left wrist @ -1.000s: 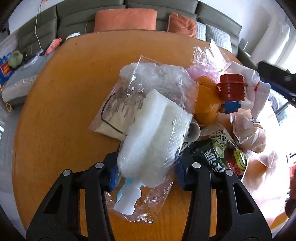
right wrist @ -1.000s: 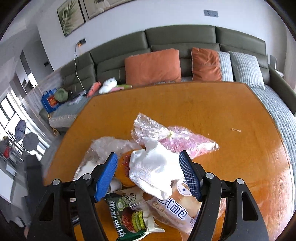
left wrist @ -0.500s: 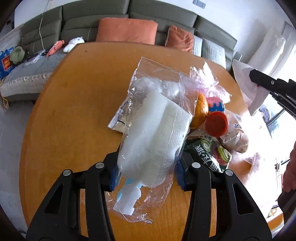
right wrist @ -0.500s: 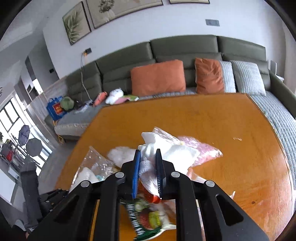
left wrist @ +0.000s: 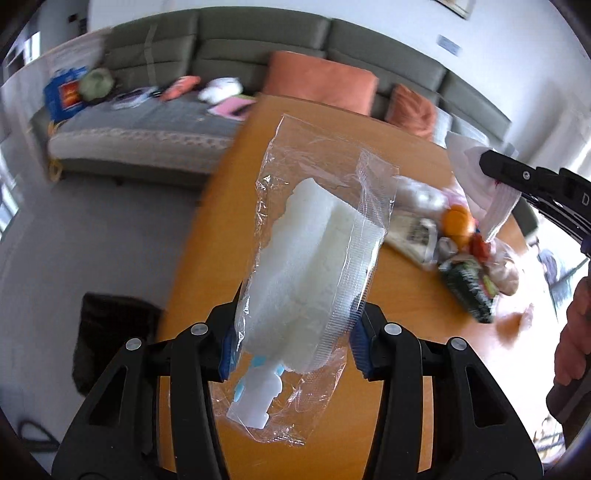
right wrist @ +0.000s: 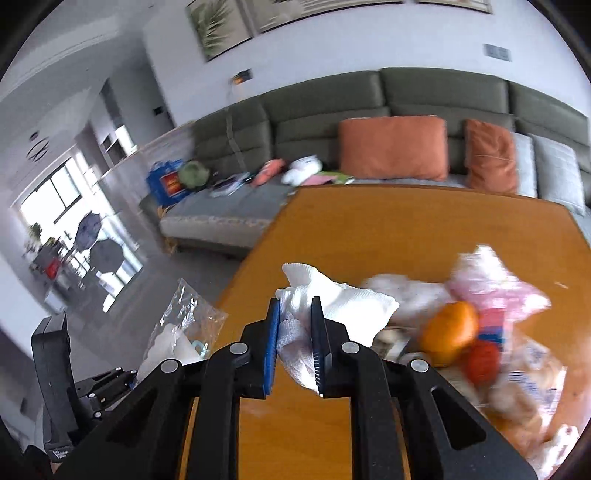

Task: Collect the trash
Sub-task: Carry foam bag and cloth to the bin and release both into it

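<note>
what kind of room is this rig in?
Most likely a home living room: a long green sofa with orange cushions runs behind an orange wooden table, and framed pictures hang on the wall.

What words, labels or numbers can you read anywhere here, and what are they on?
"D", white, on the right tool's body.
Blue bag: label blurred, unreadable.
Green snack packet: print blurred.
Bread bag: blue print blurred.
Black device's sticker: too small.

Both grippers' jaws clamped, angled downward.
</note>
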`<action>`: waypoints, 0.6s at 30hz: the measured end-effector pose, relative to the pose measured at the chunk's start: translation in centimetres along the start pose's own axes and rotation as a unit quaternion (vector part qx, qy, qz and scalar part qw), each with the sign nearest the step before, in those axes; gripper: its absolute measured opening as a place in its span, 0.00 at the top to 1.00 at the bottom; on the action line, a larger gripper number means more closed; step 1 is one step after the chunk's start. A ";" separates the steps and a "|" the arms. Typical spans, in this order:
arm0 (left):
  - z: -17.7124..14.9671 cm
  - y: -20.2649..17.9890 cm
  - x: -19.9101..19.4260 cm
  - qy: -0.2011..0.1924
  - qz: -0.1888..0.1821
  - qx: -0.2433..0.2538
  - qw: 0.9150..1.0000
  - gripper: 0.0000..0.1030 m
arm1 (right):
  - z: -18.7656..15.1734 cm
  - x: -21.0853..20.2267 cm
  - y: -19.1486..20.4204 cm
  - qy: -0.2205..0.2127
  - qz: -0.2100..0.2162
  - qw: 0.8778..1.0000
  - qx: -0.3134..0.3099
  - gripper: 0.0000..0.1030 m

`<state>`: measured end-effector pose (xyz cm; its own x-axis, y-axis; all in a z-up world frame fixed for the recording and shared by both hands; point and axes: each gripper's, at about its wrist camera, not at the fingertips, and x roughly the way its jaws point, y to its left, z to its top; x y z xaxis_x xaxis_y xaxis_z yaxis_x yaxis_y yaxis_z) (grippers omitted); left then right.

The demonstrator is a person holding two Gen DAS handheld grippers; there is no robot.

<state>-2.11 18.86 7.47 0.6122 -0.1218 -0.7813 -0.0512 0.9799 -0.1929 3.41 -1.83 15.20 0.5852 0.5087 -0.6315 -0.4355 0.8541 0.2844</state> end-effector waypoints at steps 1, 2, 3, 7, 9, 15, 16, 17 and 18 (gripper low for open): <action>-0.5 1.5 -0.6 -0.003 0.010 -0.011 1.000 0.54 | 0.0 0.5 1.1 0.005 0.008 1.000 -0.007 0.83; -0.8 2.7 -1.0 -0.004 0.018 -0.021 1.000 0.54 | 0.0 1.1 2.6 0.012 0.019 1.000 -0.016 0.83; -1.1 3.7 -1.4 -0.005 0.024 -0.028 0.999 0.54 | -0.1 1.7 3.9 0.018 0.030 0.999 -0.023 0.83; -2.9 9.5 -3.3 -0.011 0.056 -0.078 0.995 0.54 | -0.9 4.2 10.1 0.046 0.071 0.994 -0.067 0.83; -3.9 11.8 -4.1 -0.011 0.071 -0.098 0.993 0.54 | -1.4 5.2 13.0 0.059 0.089 0.991 -0.084 0.83; -7.7 19.8 -6.7 -0.006 0.120 -0.176 0.977 0.54 | -3.1 8.9 21.5 0.099 0.143 0.976 -0.129 0.83; -8.2 20.8 -7.1 -0.004 0.126 -0.184 0.975 0.54 | -3.4 9.3 22.5 0.103 0.149 0.974 -0.132 0.83; -8.7 21.8 -7.5 -0.003 0.132 -0.193 0.972 0.54 | -3.7 10.0 23.9 0.109 0.157 0.972 -0.137 0.83; -9.2 22.8 -7.8 -0.002 0.138 -0.201 0.970 0.54 | -3.9 10.8 25.3 0.115 0.164 0.969 -0.142 0.83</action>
<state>-15.29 40.66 3.77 0.5345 0.1388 -0.8337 -0.5167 0.8343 -0.1924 -3.95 24.83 12.76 0.2301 0.6824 -0.6938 -0.7620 0.5698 0.3077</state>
